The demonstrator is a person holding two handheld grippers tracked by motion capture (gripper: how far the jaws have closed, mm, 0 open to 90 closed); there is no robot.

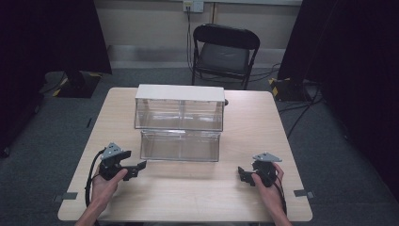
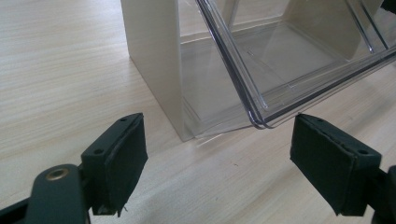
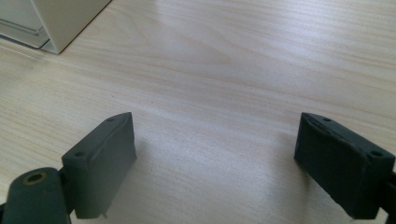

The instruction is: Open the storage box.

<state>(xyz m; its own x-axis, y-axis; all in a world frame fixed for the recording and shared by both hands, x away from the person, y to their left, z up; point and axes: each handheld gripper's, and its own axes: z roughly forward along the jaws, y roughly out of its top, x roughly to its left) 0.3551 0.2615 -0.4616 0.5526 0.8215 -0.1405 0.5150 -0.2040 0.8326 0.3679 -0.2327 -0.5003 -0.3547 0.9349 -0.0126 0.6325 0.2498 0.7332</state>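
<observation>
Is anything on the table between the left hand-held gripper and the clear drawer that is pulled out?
Nothing visible: bare table lies between the left hand-held gripper and the clear drawer's near corner, jaws apart.

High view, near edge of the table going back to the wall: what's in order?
Left gripper and right gripper about level → pulled-out clear drawer → white-topped clear drawer box → far edge of the table → black folding chair → wall socket.
</observation>
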